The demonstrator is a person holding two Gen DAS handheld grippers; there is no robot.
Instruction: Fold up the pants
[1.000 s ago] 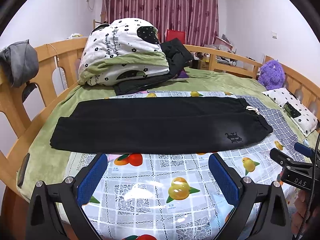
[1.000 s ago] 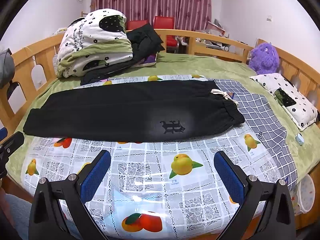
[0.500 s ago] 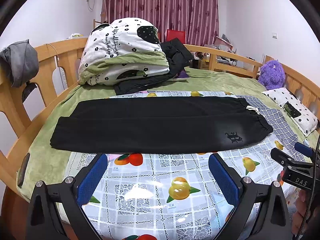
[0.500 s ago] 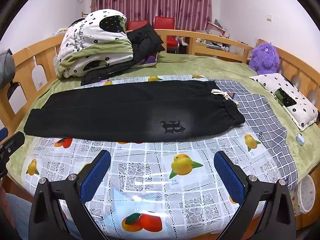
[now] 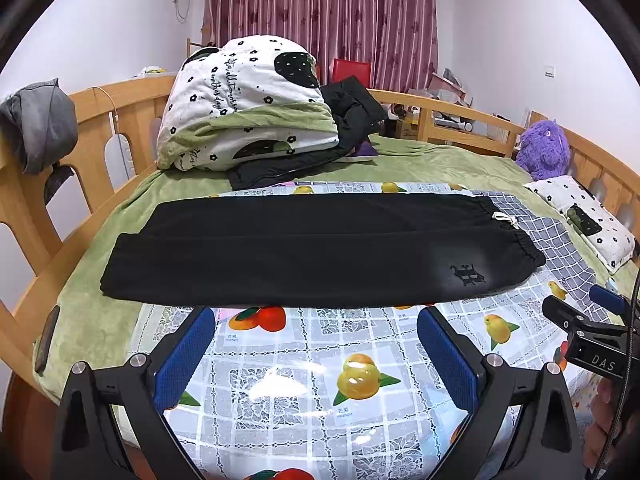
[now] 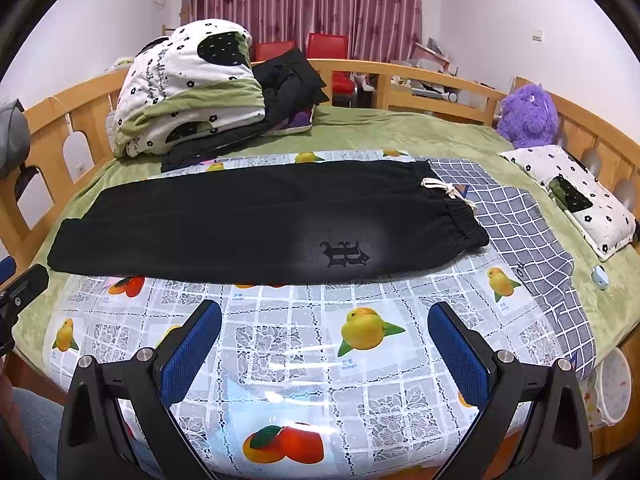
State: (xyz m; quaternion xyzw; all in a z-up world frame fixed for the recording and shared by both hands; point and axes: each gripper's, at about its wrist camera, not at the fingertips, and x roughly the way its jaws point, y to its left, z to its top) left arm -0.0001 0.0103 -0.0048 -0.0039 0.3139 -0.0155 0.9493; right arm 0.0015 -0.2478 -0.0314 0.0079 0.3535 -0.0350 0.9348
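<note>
Black pants (image 5: 312, 248) lie flat across the bed, folded lengthwise with one leg on the other, waistband and white drawstring (image 5: 505, 219) at the right, cuffs at the left. They also show in the right wrist view (image 6: 256, 224). My left gripper (image 5: 316, 344) is open and empty, held just short of the pants' near edge. My right gripper (image 6: 324, 340) is open and empty, near the near edge below the embroidered logo (image 6: 344, 254). The right gripper also shows at the right edge of the left wrist view (image 5: 588, 320).
The pants rest on a glossy fruit-print plastic cloth (image 5: 304, 372) over a green blanket (image 5: 92, 292). A folded quilt (image 5: 244, 108) and dark jacket (image 5: 352, 116) sit behind. A grey checked cloth (image 6: 524, 236), a pillow (image 6: 572, 196) and a purple plush toy (image 6: 528, 116) are at the right. Wooden rails (image 5: 36, 208) surround the bed.
</note>
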